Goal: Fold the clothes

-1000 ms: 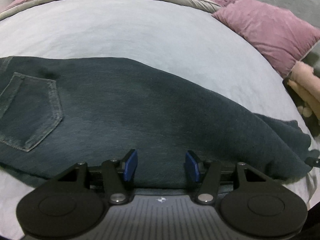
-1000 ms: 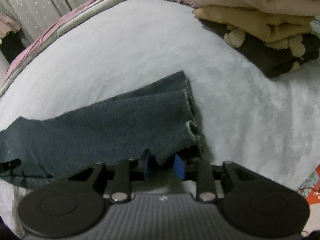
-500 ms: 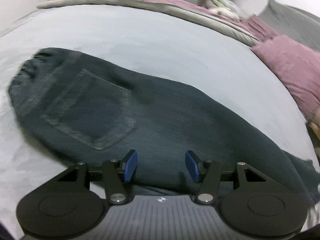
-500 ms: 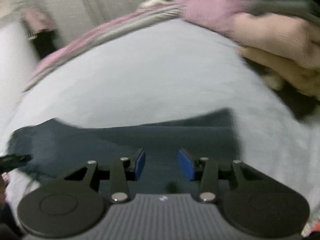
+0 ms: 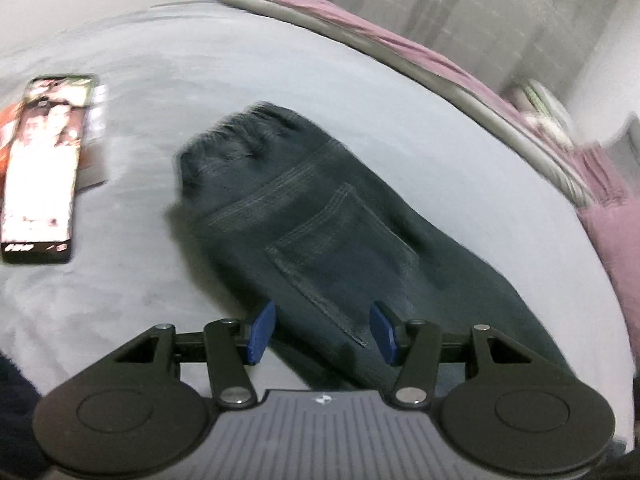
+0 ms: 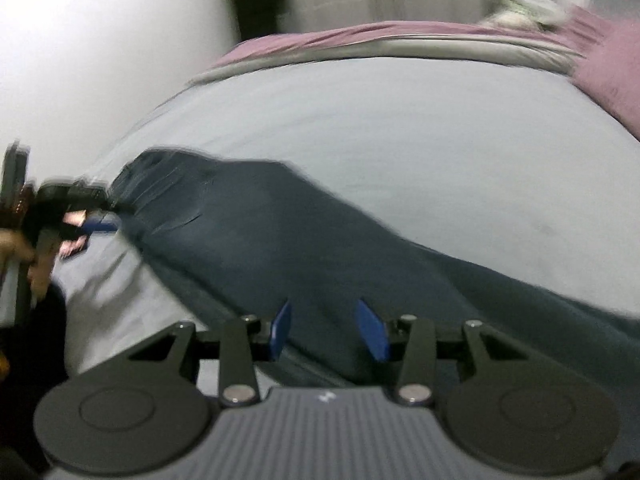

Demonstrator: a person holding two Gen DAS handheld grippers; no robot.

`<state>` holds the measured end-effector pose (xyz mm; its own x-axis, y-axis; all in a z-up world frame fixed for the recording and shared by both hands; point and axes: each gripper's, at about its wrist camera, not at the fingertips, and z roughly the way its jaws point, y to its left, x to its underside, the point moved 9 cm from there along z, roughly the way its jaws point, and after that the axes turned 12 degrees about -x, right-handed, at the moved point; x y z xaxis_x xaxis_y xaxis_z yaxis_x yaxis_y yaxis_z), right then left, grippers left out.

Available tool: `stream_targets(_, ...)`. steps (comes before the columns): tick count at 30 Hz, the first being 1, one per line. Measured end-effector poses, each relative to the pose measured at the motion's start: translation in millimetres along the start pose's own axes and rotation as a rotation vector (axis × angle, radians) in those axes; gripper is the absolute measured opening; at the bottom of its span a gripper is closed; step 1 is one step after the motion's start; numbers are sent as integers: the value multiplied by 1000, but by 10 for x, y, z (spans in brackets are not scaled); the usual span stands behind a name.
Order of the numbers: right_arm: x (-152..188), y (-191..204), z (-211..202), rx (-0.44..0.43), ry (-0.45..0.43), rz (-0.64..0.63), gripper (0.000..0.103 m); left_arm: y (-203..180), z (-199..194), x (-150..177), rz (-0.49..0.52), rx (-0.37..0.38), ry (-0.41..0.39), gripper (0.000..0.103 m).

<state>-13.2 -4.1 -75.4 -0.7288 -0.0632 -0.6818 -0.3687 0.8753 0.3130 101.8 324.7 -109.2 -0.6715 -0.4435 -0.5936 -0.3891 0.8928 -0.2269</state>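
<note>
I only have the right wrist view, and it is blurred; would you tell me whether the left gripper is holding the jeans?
Observer: No. In the left wrist view the left gripper has its jaws open and empty, over the jeans beside the back pocket.
Operator: Thank you. Is anything else lying near the waistband?
Observer: Yes, a phone with a lit screen lies on the bed, apart from the waistband.
</note>
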Motion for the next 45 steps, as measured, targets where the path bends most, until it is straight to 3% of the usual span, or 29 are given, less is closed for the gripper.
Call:
stream_targets(6,59,311,492,-44,107,-162,36,199,122,-69,-122,-9,7,30)
stream_targets(14,249,297,710,-29,154,-216,35,218,207,-90,-135,-57,-29,16)
stream_targets(21,181,297,724,-31,136,-218,35,207,238,-115,-155,-63,-69,10)
stream_targets(28,271,409,869,32,163,-373,41,162,201,-140,-127,-81,-122,9)
stream_targets(31,255,396,914,46,144,-381,45,156,196,-141,-122,-87,-133,8)
stream_targets(33,225,374,945,53,125,-368,43,160,188,-139,-125,-85,-137,8)
stream_targets(38,206,492,937,69,114,-457,12,156,177,-148,-127,-86,-148,7)
stream_targets(45,-6,555,657,-75,70,-330,11,253,111,-236,-144,-76,-175,4)
